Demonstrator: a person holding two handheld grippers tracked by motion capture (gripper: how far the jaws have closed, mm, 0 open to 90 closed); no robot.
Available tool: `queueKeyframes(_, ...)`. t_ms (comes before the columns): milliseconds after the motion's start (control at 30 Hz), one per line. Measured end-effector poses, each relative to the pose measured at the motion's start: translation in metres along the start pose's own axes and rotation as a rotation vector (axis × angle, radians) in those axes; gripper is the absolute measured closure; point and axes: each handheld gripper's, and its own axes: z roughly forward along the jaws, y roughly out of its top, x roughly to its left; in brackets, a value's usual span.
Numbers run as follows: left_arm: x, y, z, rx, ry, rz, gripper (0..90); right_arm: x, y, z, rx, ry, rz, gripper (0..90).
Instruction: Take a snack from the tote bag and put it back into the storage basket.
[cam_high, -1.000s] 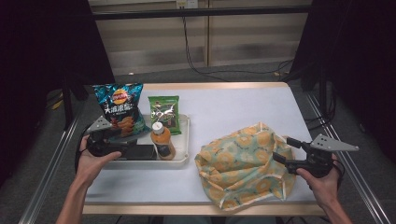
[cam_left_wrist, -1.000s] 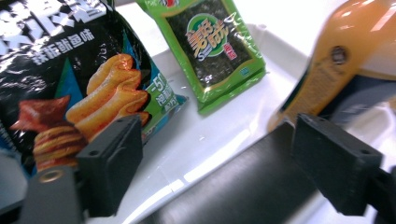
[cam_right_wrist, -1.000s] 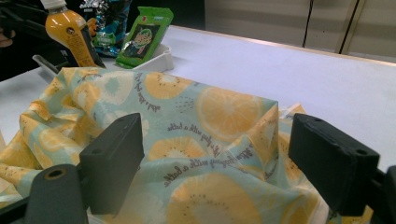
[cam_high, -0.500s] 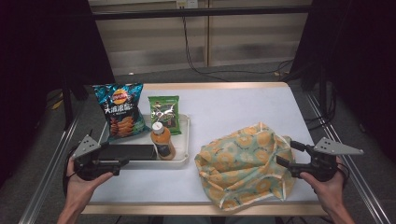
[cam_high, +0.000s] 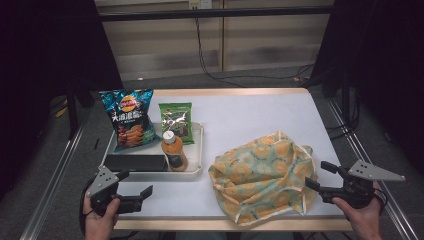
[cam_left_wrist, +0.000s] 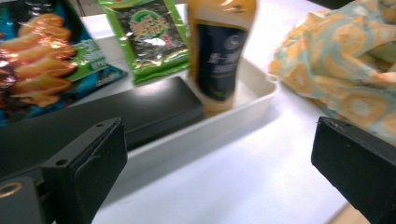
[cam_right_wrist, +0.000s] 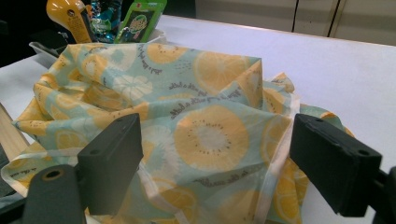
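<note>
On the white table (cam_high: 240, 115) we see the lemon-print cloth bag (cam_high: 262, 175) crumpled at the near right corner, with the white tray (cam_high: 199, 150) near the left edge carrying a chip bag (cam_high: 127, 120), a green packet (cam_high: 176, 120), a black box (cam_high: 135, 162) and a bottle (cam_high: 174, 150). Our right gripper (cam_high: 320, 176) sits at the bag's right edge, jaws wide apart with cloth just ahead of them, gripping nothing. Our left gripper (cam_high: 135, 186) rests at the near left corner just in front of the tray, its jaws having just finished opening, with nothing between them.

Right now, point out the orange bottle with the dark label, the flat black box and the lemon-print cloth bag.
orange bottle with the dark label (cam_high: 174, 152), high view, label.
flat black box (cam_high: 135, 162), high view, top face.
lemon-print cloth bag (cam_right_wrist: 210, 130), right gripper view, lemon print.
</note>
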Motion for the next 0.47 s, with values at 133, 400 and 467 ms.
queueKeyframes(133, -0.021, -0.007, 0.0, -0.03, -0.037, 0.011, 3.3, 0.002, -0.001, -0.002, -0.008, -0.003, -0.004, 17.1)
queueKeyframes(400, -0.022, -0.018, 0.003, -0.033, -0.035, -0.009, 1.9, 0.003, -0.004, -0.002, -0.012, -0.03, 0.013, 17.1)
queueKeyframes(467, -0.018, -0.018, 0.004, -0.029, -0.043, -0.027, 2.1, 0.002, -0.004, -0.001, -0.009, -0.027, 0.015, 17.0)
